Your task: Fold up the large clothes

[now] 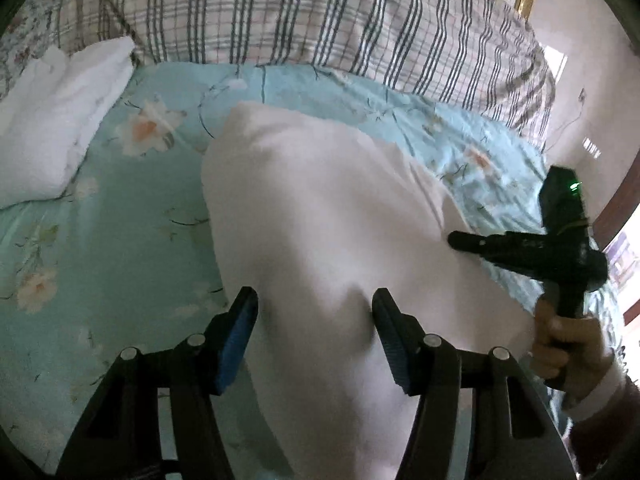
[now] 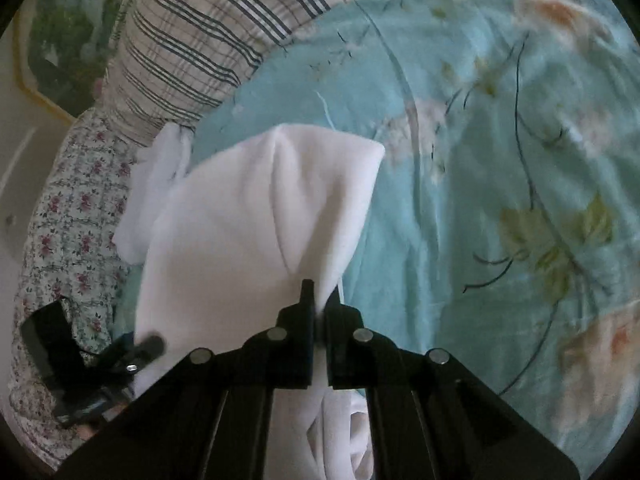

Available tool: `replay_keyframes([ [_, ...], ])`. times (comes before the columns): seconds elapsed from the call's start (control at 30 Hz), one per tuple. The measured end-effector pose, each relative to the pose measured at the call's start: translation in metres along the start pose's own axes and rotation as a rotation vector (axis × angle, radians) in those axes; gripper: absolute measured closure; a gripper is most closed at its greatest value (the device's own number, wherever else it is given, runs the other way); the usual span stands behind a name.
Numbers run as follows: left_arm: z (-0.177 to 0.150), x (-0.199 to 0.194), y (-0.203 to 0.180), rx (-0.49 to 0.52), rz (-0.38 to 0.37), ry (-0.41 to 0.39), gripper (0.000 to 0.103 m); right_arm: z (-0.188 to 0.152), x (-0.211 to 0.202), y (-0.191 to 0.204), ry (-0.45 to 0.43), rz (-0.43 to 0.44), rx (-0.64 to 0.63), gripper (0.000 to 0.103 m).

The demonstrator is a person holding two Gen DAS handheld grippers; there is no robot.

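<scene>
A large white garment (image 1: 320, 208) lies partly folded on the teal floral bed sheet (image 1: 100, 240). My left gripper (image 1: 316, 300) is open, its blue-padded fingers (image 1: 240, 336) spread over the garment's near part without closing on it. My right gripper (image 2: 318, 300) is shut on the garment's (image 2: 256, 216) edge, pinching the cloth between its black fingers. In the left wrist view the right gripper (image 1: 456, 238) shows at the garment's right edge, held by a hand. The left gripper (image 2: 148, 346) shows at the lower left of the right wrist view.
A second white folded cloth (image 1: 56, 120) lies at the far left of the bed; it also shows in the right wrist view (image 2: 156, 168). A striped plaid blanket (image 1: 320, 12) is heaped along the far side. A floral pillow (image 2: 68, 220) lies by the wall.
</scene>
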State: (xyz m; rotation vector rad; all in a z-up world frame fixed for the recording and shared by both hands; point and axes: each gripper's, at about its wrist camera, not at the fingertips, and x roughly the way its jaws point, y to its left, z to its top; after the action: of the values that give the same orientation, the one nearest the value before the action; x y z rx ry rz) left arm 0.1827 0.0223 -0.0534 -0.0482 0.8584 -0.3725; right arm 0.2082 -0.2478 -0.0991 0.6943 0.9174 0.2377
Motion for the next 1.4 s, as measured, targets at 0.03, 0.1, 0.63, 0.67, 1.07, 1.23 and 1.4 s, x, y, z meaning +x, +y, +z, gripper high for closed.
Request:
replay_keyframes([
  [0.03, 0.001, -0.009, 0.005, -0.007, -0.003, -0.016, 0.044, 0.002, 0.000, 0.001, 0.000, 0.003, -0.002, 0.098],
  [0.1, 0.005, -0.022, 0.013, -0.026, -0.023, -0.047, 0.044, 0.004, -0.002, 0.002, 0.008, -0.003, 0.007, 0.095],
  [0.63, 0.091, 0.075, 0.040, -0.036, -0.053, 0.032, 0.055, 0.042, 0.047, 0.060, 0.002, -0.068, -0.104, 0.087],
  [0.67, 0.088, 0.083, 0.044, -0.026, -0.020, 0.053, 0.061, 0.044, 0.057, 0.050, 0.003, -0.093, -0.093, 0.092],
  [1.07, 0.075, 0.070, 0.038, 0.027, 0.027, 0.040, 0.064, 0.045, 0.058, 0.032, -0.001, -0.071, -0.041, 0.103],
  [1.23, 0.041, -0.010, 0.028, 0.021, -0.099, -0.040, 0.064, 0.021, 0.011, 0.057, -0.022, -0.016, -0.100, 0.100],
  [1.4, -0.009, -0.061, 0.011, 0.005, -0.243, -0.061, 0.064, -0.031, -0.029, 0.072, -0.012, 0.004, -0.159, 0.100],
])
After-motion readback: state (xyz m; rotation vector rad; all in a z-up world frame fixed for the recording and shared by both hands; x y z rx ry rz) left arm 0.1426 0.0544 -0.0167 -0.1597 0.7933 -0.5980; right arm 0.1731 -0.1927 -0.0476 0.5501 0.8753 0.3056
